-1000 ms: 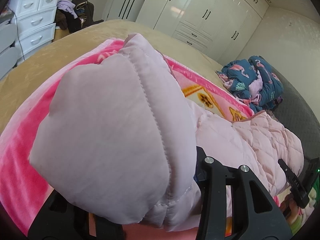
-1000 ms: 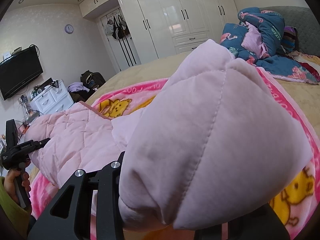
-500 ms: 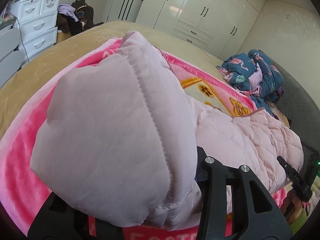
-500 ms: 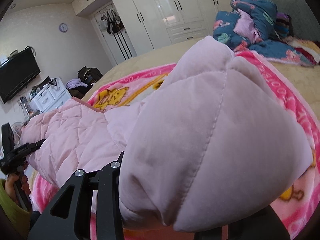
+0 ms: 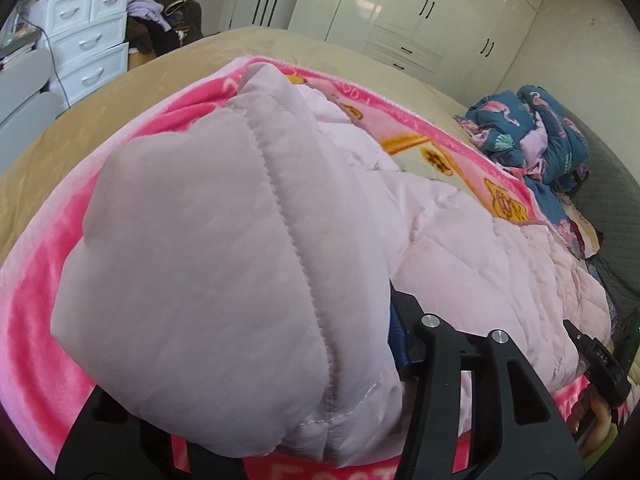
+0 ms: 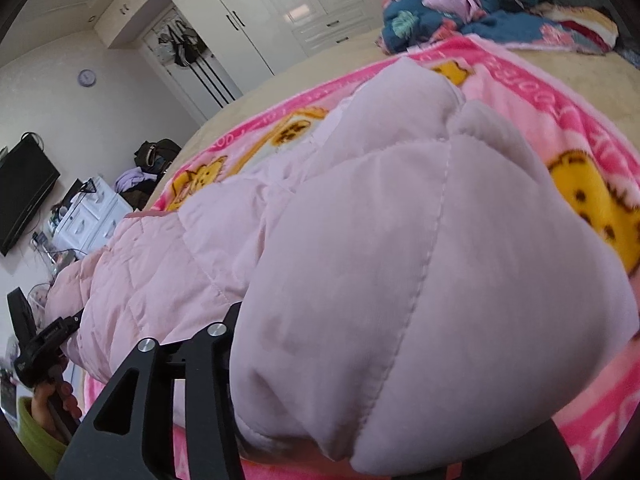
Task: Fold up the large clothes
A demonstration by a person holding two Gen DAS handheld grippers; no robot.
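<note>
Bed [image 5: 280,46] | both tongs opening, jacket [image 5: 208,264] corners between, grip seemingly loosening | far half clear

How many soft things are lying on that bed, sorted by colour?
Pale pink: 1, the padded coat, with cloth between both grippers as their jaws open.
Bright pink: 1, the blanket under it.
Blue: 1, a crumpled heap near the headboard; I cannot separate its pieces.
Tan: 1, the bedspread.
Total: 4
</note>
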